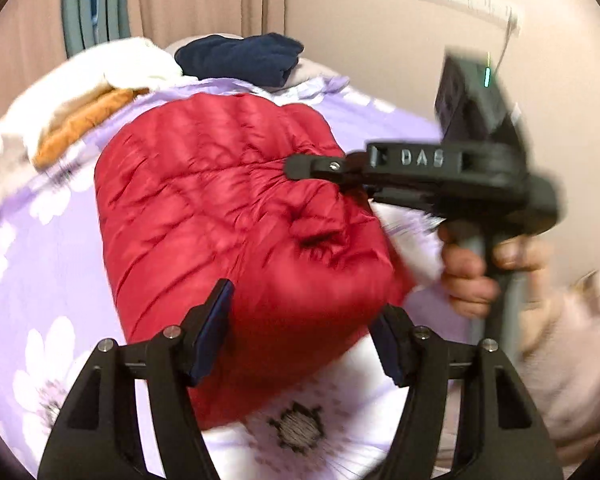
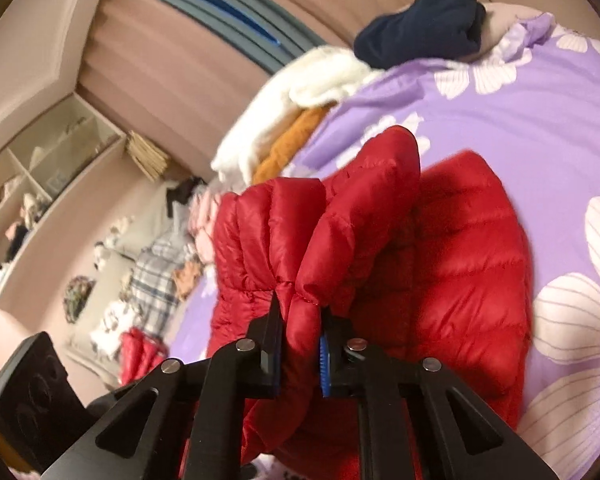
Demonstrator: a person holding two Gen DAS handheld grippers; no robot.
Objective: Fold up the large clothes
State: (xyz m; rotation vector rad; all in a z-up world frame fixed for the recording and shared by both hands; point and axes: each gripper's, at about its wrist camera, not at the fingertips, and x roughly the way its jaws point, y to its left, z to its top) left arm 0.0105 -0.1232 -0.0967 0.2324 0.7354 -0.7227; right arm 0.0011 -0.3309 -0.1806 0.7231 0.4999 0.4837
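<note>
A red quilted puffer jacket [image 1: 236, 216] lies bunched on the purple flowered bedspread [image 1: 40, 248]. In the left wrist view my left gripper [image 1: 304, 312] stands open over the jacket's near end, its pads apart and pressing on nothing. From the right, my right gripper [image 1: 300, 170] reaches onto the jacket's upper side, a hand [image 1: 468, 276] around its handle. The right wrist view shows that gripper [image 2: 300, 312] shut on a gathered fold of the jacket [image 2: 340, 216], which rises puffed up above the fingertips. The remainder of the jacket spreads over the bedspread [image 2: 500, 112] behind.
Folded clothes lie at the far end of the bed: a white pile [image 1: 100, 68], an orange piece [image 1: 84, 124] and a navy garment [image 1: 240, 56]. Beside the bed are a heap of loose clothes [image 2: 156, 272] and an open shelf unit [image 2: 40, 200]. A wall [image 1: 380, 40] borders the bed.
</note>
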